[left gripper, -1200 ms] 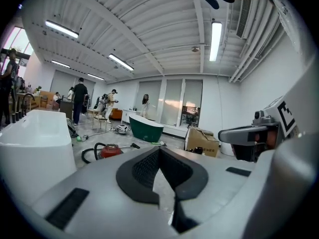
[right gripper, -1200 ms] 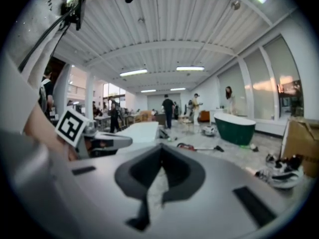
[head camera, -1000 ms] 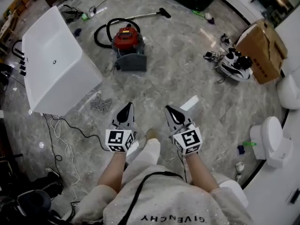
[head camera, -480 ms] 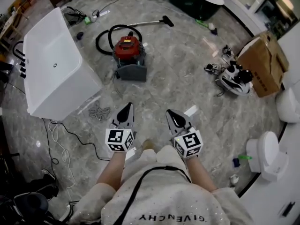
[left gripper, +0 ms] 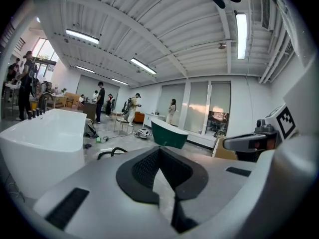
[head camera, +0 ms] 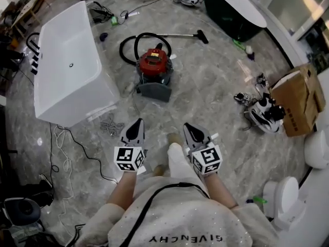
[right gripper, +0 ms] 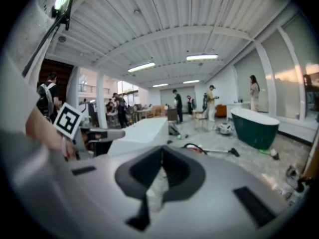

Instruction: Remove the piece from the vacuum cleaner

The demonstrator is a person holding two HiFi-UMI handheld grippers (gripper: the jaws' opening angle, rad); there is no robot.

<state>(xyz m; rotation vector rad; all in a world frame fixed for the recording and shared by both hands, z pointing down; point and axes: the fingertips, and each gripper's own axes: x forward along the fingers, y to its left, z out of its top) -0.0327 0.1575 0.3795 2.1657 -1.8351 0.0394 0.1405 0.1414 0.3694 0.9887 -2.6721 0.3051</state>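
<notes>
The vacuum cleaner has a red body on a grey base and stands on the marble floor ahead of me. Its black hose loops behind it, and a metal wand runs to a black nozzle. My left gripper and right gripper are held side by side, well short of the vacuum. Both are shut with nothing between them. The left gripper view shows the shut left gripper and a bit of hose. Past the shut right gripper, the right gripper view shows the vacuum low down.
A white bathtub stands to the left, with cables on the floor by it. A dark green bathtub is at the back right. To the right are a cardboard box, a white and black device and a toilet. People stand far off.
I have walked toward the vacuum, which now sits lower and nearer in the head view. Both grippers have come forward with me and stay shut.
</notes>
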